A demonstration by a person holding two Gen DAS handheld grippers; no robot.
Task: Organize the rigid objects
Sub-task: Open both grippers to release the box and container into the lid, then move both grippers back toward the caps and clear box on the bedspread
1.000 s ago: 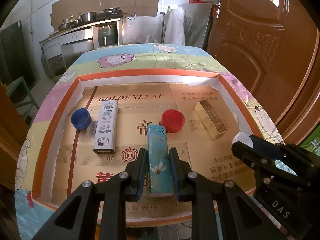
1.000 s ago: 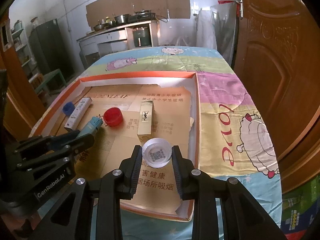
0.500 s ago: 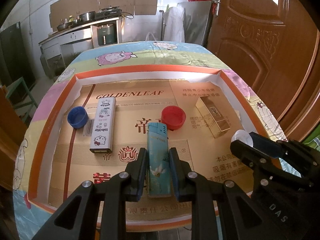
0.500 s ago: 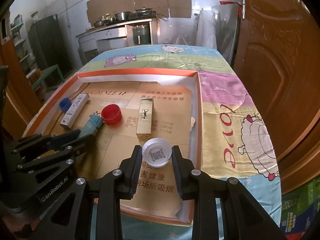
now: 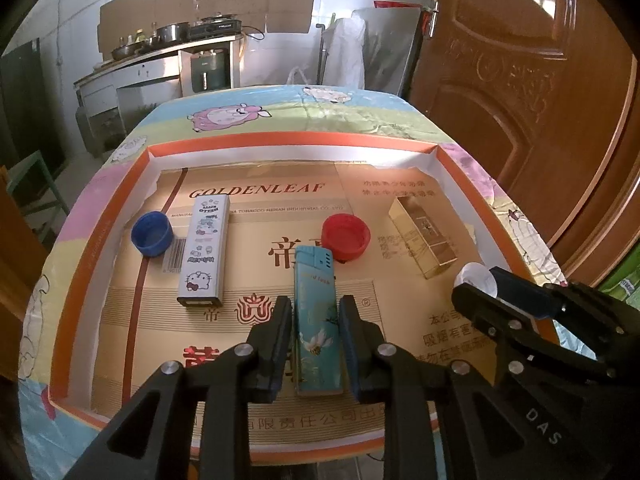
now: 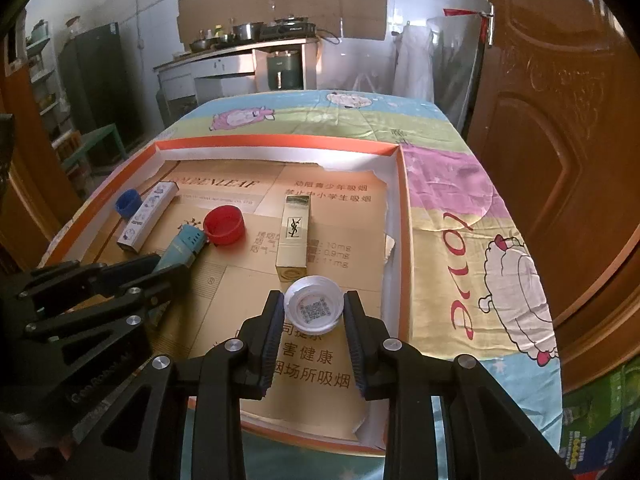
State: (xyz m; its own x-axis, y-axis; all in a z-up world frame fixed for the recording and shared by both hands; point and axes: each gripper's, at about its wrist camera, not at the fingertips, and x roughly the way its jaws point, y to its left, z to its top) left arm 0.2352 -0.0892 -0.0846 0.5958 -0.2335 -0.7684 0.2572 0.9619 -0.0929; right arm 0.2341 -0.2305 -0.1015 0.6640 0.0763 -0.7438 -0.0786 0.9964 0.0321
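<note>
so your left gripper (image 5: 316, 320) is clamped on the teal lighter (image 5: 316, 312), low centre of frame, long axis pointing straight out along the fingers toward the red cap (image 5: 346, 238) just past its tip. your right gripper (image 6: 314, 312) pinches the white cap (image 6: 314, 310), touching or just short of the gold box (image 6: 294, 236)'s near end.

Lighter (image 5: 317, 320) at lower centre of the tray (image 5: 292, 142), cap (image 5: 346, 237) just behind it, slim box (image 5: 204, 250) at left, another cap (image 5: 152, 234) beside that, lipstick box (image 5: 425, 236) at right.
</note>
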